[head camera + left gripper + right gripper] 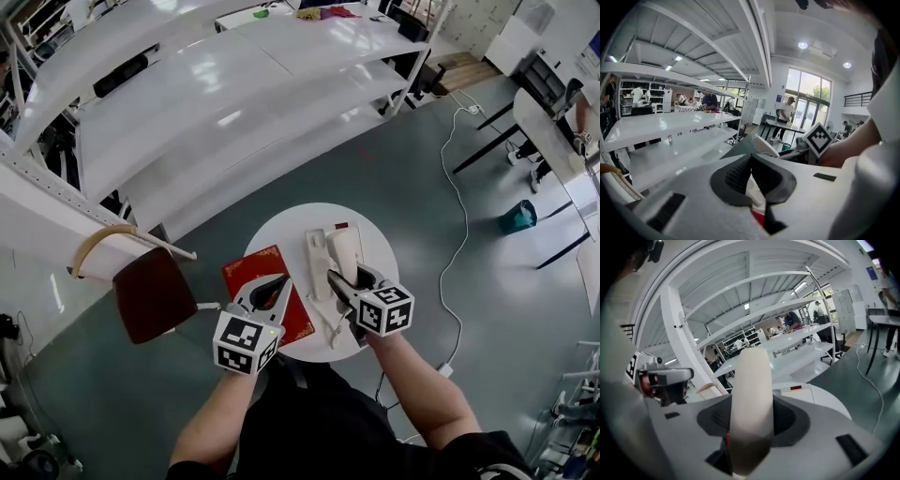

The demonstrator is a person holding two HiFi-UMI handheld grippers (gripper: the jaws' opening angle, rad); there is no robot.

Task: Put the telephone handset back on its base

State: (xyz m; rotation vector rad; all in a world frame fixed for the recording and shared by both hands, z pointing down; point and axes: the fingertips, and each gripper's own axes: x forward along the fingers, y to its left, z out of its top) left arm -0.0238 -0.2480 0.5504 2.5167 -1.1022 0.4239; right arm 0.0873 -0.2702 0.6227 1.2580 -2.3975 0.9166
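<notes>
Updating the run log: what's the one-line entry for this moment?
right gripper: jaws clamped on handset | handset: off telephone base | left gripper: jaws together, empty, over red book

Handset (345, 251) lower end hidden within right gripper (355, 277).

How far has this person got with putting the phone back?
About halfway. Done: the right gripper is closed on the cream handset, held above the round table. In hand: the handset hangs just beside the base. Remaining: lowering it into the cradle and letting go. The left gripper, shut and empty, hovers over the red book.
</notes>
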